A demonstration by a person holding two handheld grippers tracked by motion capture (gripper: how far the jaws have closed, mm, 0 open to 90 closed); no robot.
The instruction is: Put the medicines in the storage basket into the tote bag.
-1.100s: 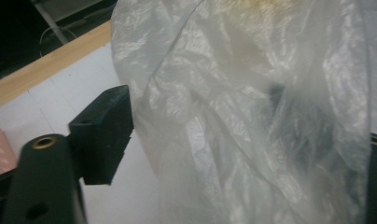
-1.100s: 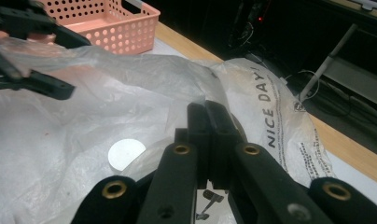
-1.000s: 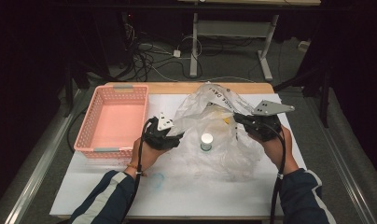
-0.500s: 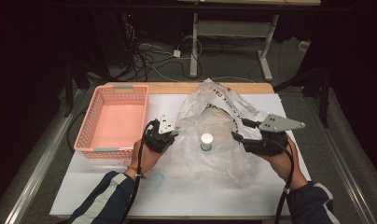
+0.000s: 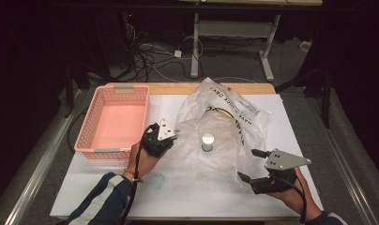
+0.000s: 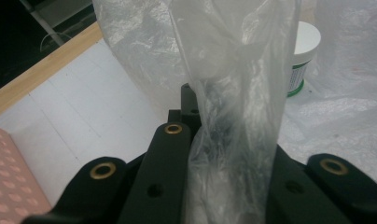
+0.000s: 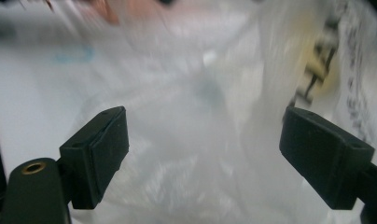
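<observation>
A crumpled clear plastic bag (image 5: pixel 216 126) with black print lies in the middle of the white table top. A small white-lidded jar (image 5: pixel 207 141) stands upright at the bag's centre, seemingly inside it. My left gripper (image 5: pixel 173 137) is at the bag's left edge, shut on a bunched fold of the plastic (image 6: pixel 233 135), with the jar (image 6: pixel 302 56) beyond it. My right gripper (image 5: pixel 247 164) is by the bag's near right corner. Its jaws have just been opening and stand wide apart. The blurred bag (image 7: pixel 205 116) lies ahead of them, and the pads (image 7: pixel 107 149) press on nothing.
An empty pink basket (image 5: pixel 113 121) stands left of the bag, close to my left hand. The white table top (image 5: pixel 187 197) has a wooden strip along its far edge (image 5: pixel 178 88). A faint blue ring (image 5: pixel 155 179) marks the near part. Cables lie on the floor behind.
The right gripper let go of the bag's upper right, moved nearer and lower to the bag's near right corner, and opened. The left gripper closed on the bag's left edge.
</observation>
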